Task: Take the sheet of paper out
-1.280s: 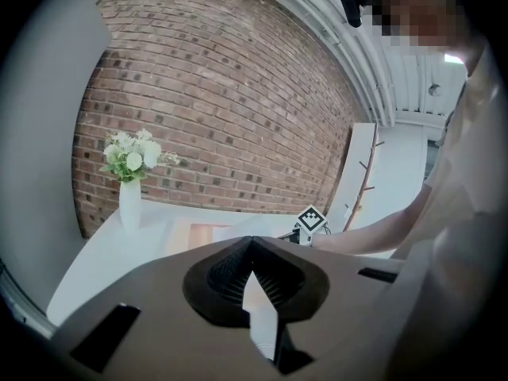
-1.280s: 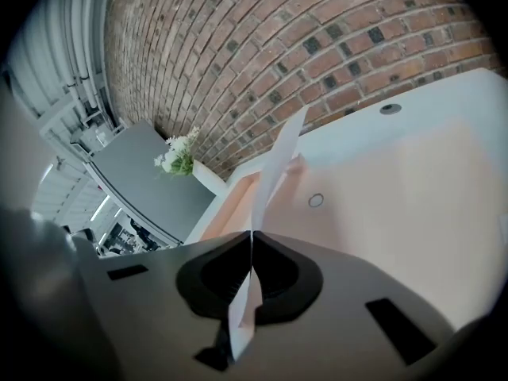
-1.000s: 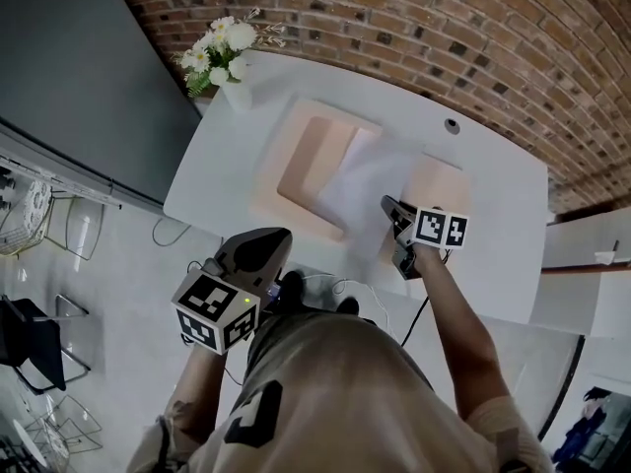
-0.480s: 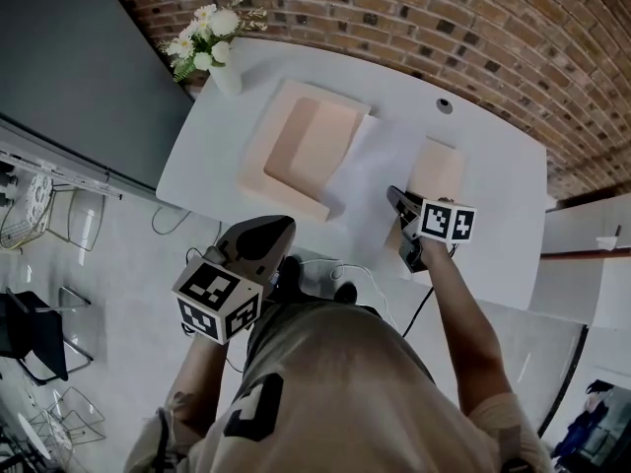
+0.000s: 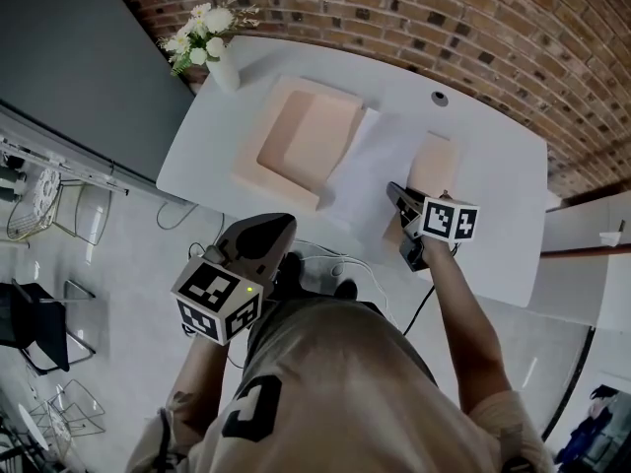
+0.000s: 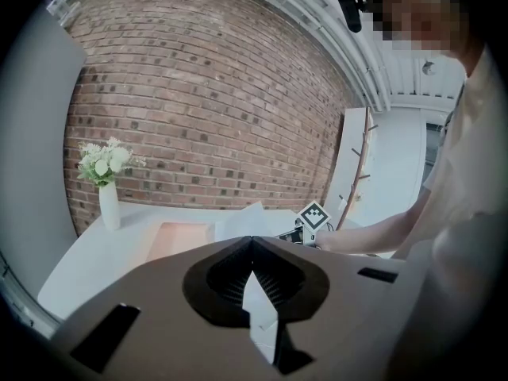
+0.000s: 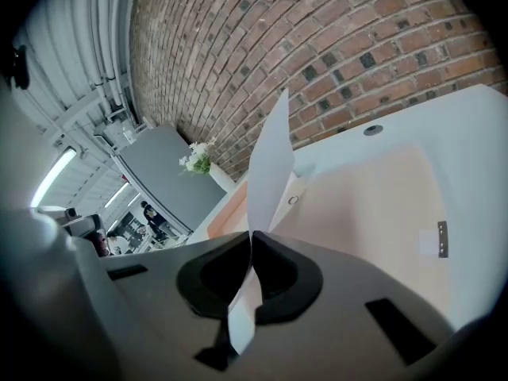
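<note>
A pink folder [image 5: 296,141] lies open on the white table [image 5: 493,195], its flap [image 5: 434,166] spread to the right. A white sheet of paper [image 5: 370,166] lies between them, partly on the folder. My right gripper [image 5: 396,199] is shut on the sheet's near edge. In the right gripper view the sheet [image 7: 270,165] rises edge-on from between the closed jaws of the right gripper [image 7: 252,240]. My left gripper [image 5: 281,225] hangs off the table's near edge, shut, with nothing in it. The left gripper view looks past the left gripper [image 6: 252,240] at the folder [image 6: 171,240] and sheet [image 6: 238,222].
A white vase of flowers [image 5: 212,42] stands at the table's far left corner. A cable hole [image 5: 439,98] sits near the far edge. A brick wall [image 5: 444,18] runs behind, a dark panel [image 5: 69,57] at left. Cables [image 5: 335,269] lie on the floor by my feet.
The sheet has slid further out of the folder toward the near edge, drawn by the right gripper. Both grippers have come back a little toward my body.
</note>
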